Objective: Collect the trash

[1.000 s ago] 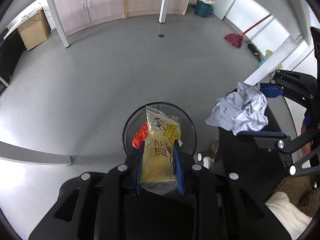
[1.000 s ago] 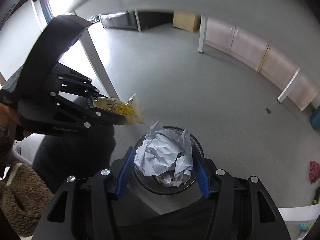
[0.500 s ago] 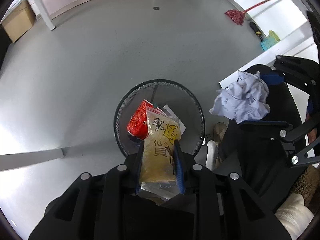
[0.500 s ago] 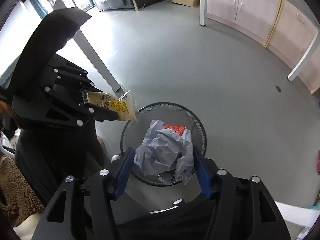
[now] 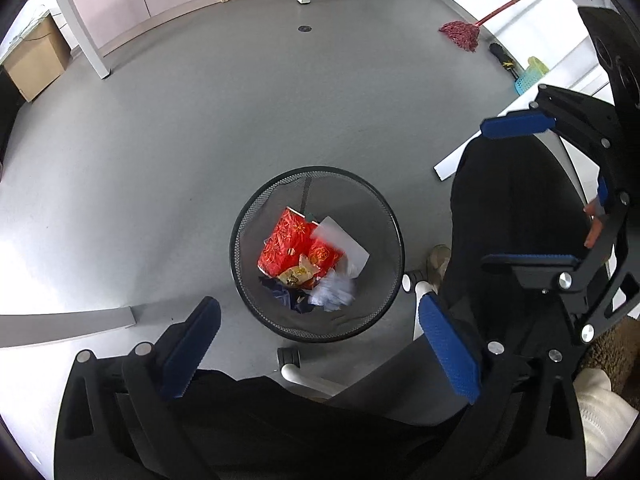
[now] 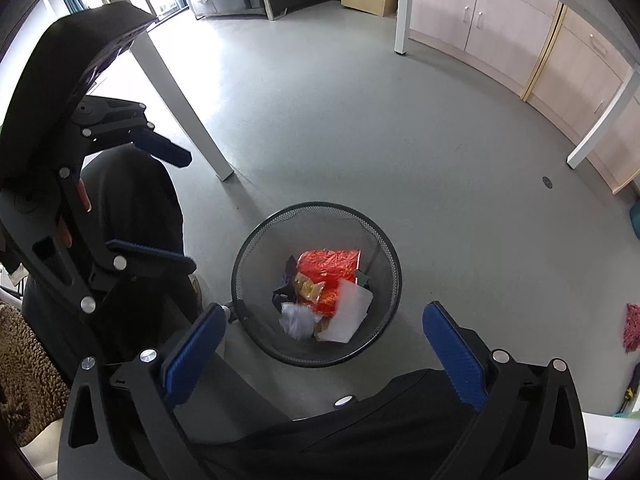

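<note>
Left gripper (image 5: 316,344): jaws have just been opening and now stand wide apart, with nothing between the blue pads; it points steeply down over the bin.
Right gripper (image 6: 324,352): jaws have likewise just been opening and are spread wide and empty, also aimed down at the bin.
Bin (image 5: 256,216): black wire-mesh basket standing upright on the grey floor, below both grippers and just beside a chair castor (image 5: 289,356).
Yellow snack packet (image 5: 298,274): lies inside the bin on the red wrapper; thin film, judged very light, limp and somewhat slick.
Crumpled paper (image 5: 334,290): lies inside the bin near its lower wall, slightly blurred; judged light, springy and easily crushed, not fragile.
Red wrapper (image 5: 286,242): largest item in the bin, creased foil-like sheet beneath the packet.
White sheet (image 5: 344,240): flat paper leaning beside the red wrapper.
Handling, packet: best pinched across a flat face or along a sealed edge, since film bends away from a point grip.
Handling, paper ball: best taken across its bulk with wide jaws; light pressure should suffice.
Handling, bin: stiff rim, light and easily tipped if knocked.
Task state: both pieces appear delivered; further trash is not visible on the floor shown.
</note>
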### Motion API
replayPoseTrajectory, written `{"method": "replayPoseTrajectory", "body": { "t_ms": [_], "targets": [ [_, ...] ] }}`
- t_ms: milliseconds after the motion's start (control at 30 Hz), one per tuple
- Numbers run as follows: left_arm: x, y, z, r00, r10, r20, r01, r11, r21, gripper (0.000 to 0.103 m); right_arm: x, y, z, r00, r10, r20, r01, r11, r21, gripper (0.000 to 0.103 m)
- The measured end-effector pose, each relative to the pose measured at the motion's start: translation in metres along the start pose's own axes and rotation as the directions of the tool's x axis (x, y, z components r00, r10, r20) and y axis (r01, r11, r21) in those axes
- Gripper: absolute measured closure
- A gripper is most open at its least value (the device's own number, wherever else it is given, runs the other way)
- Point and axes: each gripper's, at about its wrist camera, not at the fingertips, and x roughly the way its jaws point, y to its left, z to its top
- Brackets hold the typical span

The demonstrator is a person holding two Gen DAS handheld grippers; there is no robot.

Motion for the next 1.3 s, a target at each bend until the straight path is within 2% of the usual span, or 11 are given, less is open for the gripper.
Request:
{"method": "replayPoseTrajectory", "body": {
  "t_ms": [467,1133,1300],
  "targets": [
    [-0.017,-0.008,-0.006,0.999,-0.011,0.034,0.010,1.000,0.002,0.005,-0.016,0.011,-0.006,0.999,-0.004,0.032,0.005,1.000,-0.016,0.003],
    [-0.011,-0.008,-0.006,1.000,-0.021,0.012,0.021,1.000,0.015,0.005,-0.018,0.014,-0.005,1.000,-0.007,0.030,0.008,1.000,-0.019,0.003],
    [-0.008,-0.007,-0.007,1.000,0.001,-0.002,-0.001,1.000,0.018,0.005,-0.018,0.012,-0.006,1.000,-0.007,0.025,0.008,1.000,-0.020,0.003]
  ]
}}
